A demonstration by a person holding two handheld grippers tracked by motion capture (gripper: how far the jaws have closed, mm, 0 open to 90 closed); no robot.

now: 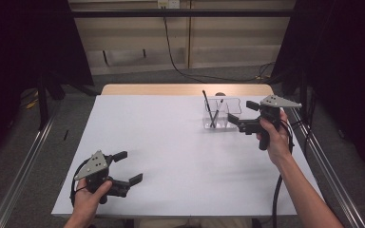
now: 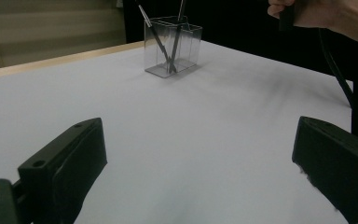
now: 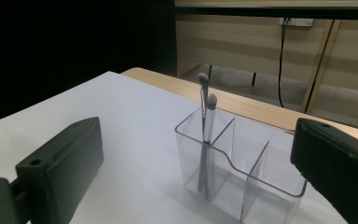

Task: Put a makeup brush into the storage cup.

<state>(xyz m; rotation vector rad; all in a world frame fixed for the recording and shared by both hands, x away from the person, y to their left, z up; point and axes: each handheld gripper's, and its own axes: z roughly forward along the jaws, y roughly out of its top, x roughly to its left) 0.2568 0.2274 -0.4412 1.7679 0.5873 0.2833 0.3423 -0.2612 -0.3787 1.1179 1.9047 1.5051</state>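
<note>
A clear acrylic organizer (image 1: 217, 115) with several compartments stands at the table's far right. Two slim makeup brushes (image 1: 212, 112) lean in its left compartment, heads up. My right gripper (image 1: 240, 112) hovers open just to the right of the organizer, nothing between its jaws. In the right gripper view the organizer (image 3: 261, 172) lies close ahead, between the jaws, with the brushes (image 3: 207, 121) at its left end. My left gripper (image 1: 130, 166) rests low at the near left, open and holding nothing. In the left gripper view the organizer (image 2: 172, 46) is far off across the table.
The white table top (image 1: 171, 142) has a wooden strip (image 1: 185, 89) along its far edge. Metal rails (image 1: 24, 161) run along both sides of the table. A person's right hand (image 2: 317, 14) and its trailing cable (image 2: 335, 70) sit at the upper right of the left gripper view.
</note>
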